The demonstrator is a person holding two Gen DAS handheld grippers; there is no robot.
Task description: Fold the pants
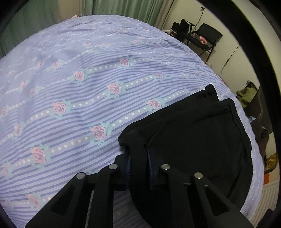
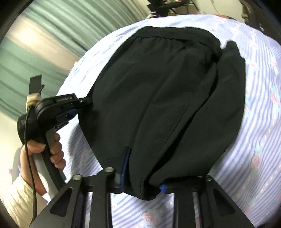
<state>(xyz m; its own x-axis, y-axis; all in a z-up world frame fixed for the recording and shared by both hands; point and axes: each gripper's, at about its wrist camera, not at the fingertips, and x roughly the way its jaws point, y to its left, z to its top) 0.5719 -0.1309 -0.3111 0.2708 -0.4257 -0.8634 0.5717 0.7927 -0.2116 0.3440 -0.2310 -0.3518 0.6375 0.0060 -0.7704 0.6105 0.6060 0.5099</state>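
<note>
Where the black fabric pants (image 2: 158, 98) lie folded on the lavender striped bedsheet with pink roses (image 1: 79, 87), both grippers hold them at one end.

Left gripper (image 1: 138, 163): black two-finger tool with blue pads. Fingers drawn close together, pinching a fold of the pants' edge between them. Ahead and to its right, the dark cloth spreads out with a stitched hem showing at the far corner. To its left and beyond, bare sheet. In the right wrist view the same gripper (image 2: 84, 102) meets the pants' left edge, with the person's hand (image 2: 51, 149) wrapped round its handle and a cream sleeve (image 2: 19, 194) below.

Right gripper (image 2: 143, 177): same build, blue pads (image 2: 125, 168) visible. The fingers stand fairly wide, with a thick bunched end of the pants filling the gap between them; the cloth hangs slightly over the near edge. Ahead of it the pants run away in long lengthwise folds to a gathered waistband (image 2: 175, 35) at the far end.

Surroundings: green pleated curtain (image 1: 123, 8) beyond the bed; a black folding chair (image 1: 205, 38) by the cream wall, far right of the left gripper; olive cloth (image 1: 245, 95) heaped at the right.
</note>
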